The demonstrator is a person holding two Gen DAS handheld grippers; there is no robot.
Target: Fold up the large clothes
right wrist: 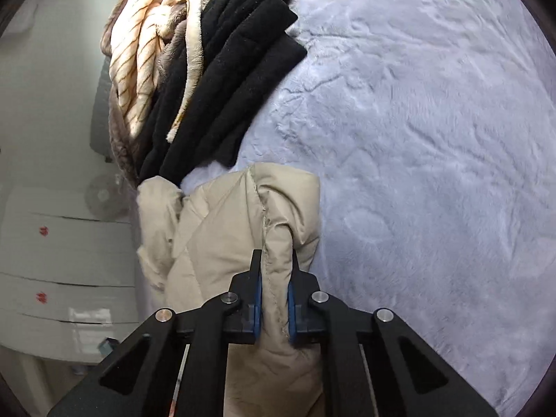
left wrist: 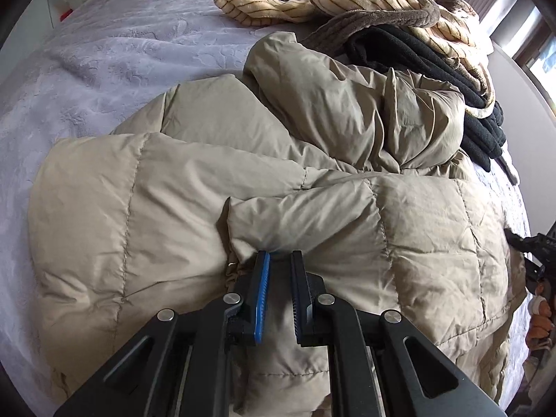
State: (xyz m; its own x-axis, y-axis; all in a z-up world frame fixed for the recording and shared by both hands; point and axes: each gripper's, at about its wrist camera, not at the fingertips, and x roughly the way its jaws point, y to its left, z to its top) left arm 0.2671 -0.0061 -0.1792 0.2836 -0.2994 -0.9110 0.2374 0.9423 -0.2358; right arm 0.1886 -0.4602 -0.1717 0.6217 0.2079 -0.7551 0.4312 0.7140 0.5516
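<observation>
Nearest to me, my left tool (left wrist: pixel 279 260) has its jaws drawn narrow, and I can see nothing pinched between them; its tips sit right over the beige puffer jacket (left wrist: pixel 243 187), just beside a fold with a drawstring end. On the right wrist view my right tool (right wrist: pixel 274 260) is clamped on a bunched, stitched edge of the same jacket (right wrist: pixel 239 229), the cloth squeezed between the blue pads (right wrist: pixel 258 299) and hanging in folds below them.

The jacket lies spread across the bed, its quilted body filling the middle of the left view and its padded upper part heaped toward the far right side. In that view I catch the right tool (left wrist: pixel 535 250) at the right edge, by the jacket's side.

Under the jacket is a pale lavender blanket (right wrist: pixel 417 139) with a raised pattern, covering the bed. Beyond the jacket, touching its far end, lies a black fleece garment (right wrist: pixel 236 80) in folded layers, and against that a cream striped plush garment (left wrist: pixel 347 0) with a brown lining.

Farthest off, past the bed's edge on the right view, stand white drawers (right wrist: pixel 52 243)
</observation>
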